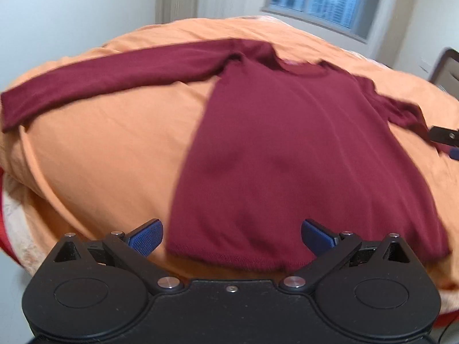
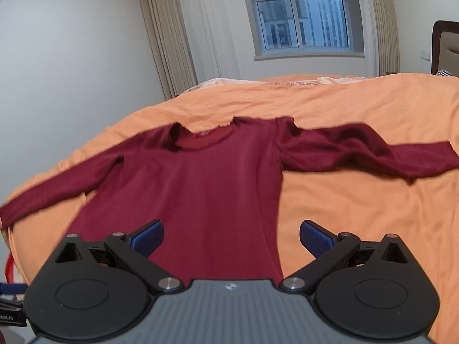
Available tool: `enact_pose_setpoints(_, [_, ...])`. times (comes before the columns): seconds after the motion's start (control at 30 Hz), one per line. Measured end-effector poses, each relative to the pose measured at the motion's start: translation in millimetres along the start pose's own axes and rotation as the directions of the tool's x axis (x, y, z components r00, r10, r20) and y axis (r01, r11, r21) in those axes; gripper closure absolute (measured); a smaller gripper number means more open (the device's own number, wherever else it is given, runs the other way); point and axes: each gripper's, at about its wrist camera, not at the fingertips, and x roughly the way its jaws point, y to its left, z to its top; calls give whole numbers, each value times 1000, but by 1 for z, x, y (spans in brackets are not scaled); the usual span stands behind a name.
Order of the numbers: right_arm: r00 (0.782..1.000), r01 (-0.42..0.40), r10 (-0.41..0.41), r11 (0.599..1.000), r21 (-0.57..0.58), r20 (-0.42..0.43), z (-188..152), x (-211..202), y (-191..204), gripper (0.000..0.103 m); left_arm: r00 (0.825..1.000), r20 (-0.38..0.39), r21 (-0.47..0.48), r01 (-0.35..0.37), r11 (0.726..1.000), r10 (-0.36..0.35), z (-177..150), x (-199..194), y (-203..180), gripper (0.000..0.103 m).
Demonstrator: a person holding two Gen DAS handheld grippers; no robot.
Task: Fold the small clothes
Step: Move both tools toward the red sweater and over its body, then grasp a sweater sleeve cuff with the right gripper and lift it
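A dark red long-sleeved top (image 1: 287, 143) lies flat on the orange bed cover (image 1: 100, 157), both sleeves spread out sideways. My left gripper (image 1: 231, 236) is open, its blue pads (image 1: 146, 239) just above the near hem at its left corner. In the right wrist view the same top (image 2: 206, 189) lies with its collar away from me. My right gripper (image 2: 231, 236) is open over the lower right part of the body, holding nothing. The tip of the right gripper (image 1: 446, 137) shows at the right edge of the left wrist view, beside the right sleeve.
The orange cover (image 2: 358, 215) spreads over the whole bed. A window (image 2: 301, 14) and curtains (image 2: 172, 43) stand behind it, and a headboard (image 2: 444, 48) at the far right. A red item (image 2: 10, 266) shows beside the bed at lower left.
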Motion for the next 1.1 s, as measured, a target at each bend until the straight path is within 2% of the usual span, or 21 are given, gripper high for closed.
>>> enact_pose_setpoints(0.13, [999, 23, -22, 1000, 21, -38, 50, -21, 16, 0, 999, -36, -39, -35, 999, 33, 65, -23, 3, 1])
enact_pose_setpoints(0.3, [992, 103, -97, 992, 69, -74, 105, -65, 28, 0, 998, -34, 29, -47, 998, 48, 162, -49, 4, 1])
enact_pose_setpoints(0.43, [984, 166, -155, 975, 148, -83, 126, -97, 25, 0, 999, -26, 87, -28, 996, 31, 222, -50, 2, 1])
enact_pose_setpoints(0.5, [987, 161, -154, 970, 182, -51, 123, -102, 20, 0, 1000, 21, 121, -26, 992, 23, 241, -38, -4, 1])
enact_pose_setpoints(0.57, [983, 185, -180, 960, 212, -43, 114, -98, 14, 0, 998, 41, 153, -47, 987, 41, 253, -21, -16, 1])
enact_pose_setpoints(0.63, [977, 211, -197, 953, 217, -85, 107, -91, 8, 0, 998, 42, 166, -45, 985, 38, 261, -2, -31, 1])
enact_pose_setpoints(0.8, [946, 321, -304, 926, 200, -112, 97, -81, -17, 0, 1000, -11, 179, -18, 984, 21, 265, 26, -65, 1])
enact_pose_setpoints(0.9, [931, 364, -344, 891, 272, -119, 98, -71, -52, 0, 1000, -17, 203, -17, 979, 21, 263, 29, -85, 1])
enact_pose_setpoints(1.1, [922, 383, -373, 829, 408, -107, 104, -38, -151, 0, 998, -23, 221, -46, 974, 53, 269, 46, -127, 1])
